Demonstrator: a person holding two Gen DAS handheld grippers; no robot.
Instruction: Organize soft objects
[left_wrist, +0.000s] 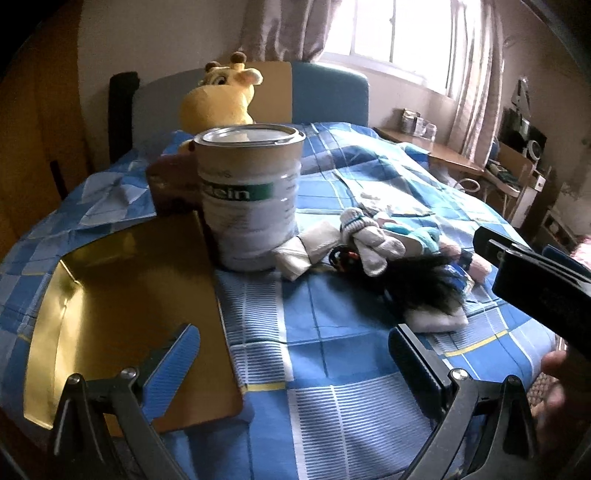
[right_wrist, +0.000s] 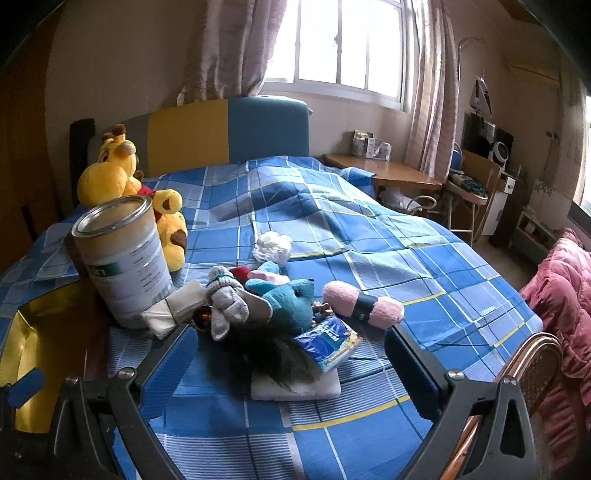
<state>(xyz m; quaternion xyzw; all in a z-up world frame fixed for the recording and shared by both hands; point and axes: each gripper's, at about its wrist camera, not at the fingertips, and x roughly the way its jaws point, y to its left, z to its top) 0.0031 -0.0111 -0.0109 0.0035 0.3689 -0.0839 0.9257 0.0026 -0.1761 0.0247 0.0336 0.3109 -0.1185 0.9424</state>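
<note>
Both tools wide-jawed, empty above bedspread.

blue plaid bedspread, yellow giraffe, teal plush (perhaps a dolphin), gold box.

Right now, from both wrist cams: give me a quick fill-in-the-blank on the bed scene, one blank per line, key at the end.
1. The yellow plush giraffe sits near the headboard, behind the tall ____ with the clear lid.
2. The teal plush lies in the pile beside a ____ plush wearing a black band.
3. Both the left gripper and the right gripper are ____ and hold nothing.
4. The bedspread is checked mainly in ____.

Missing words: can; pink; open; blue
</note>
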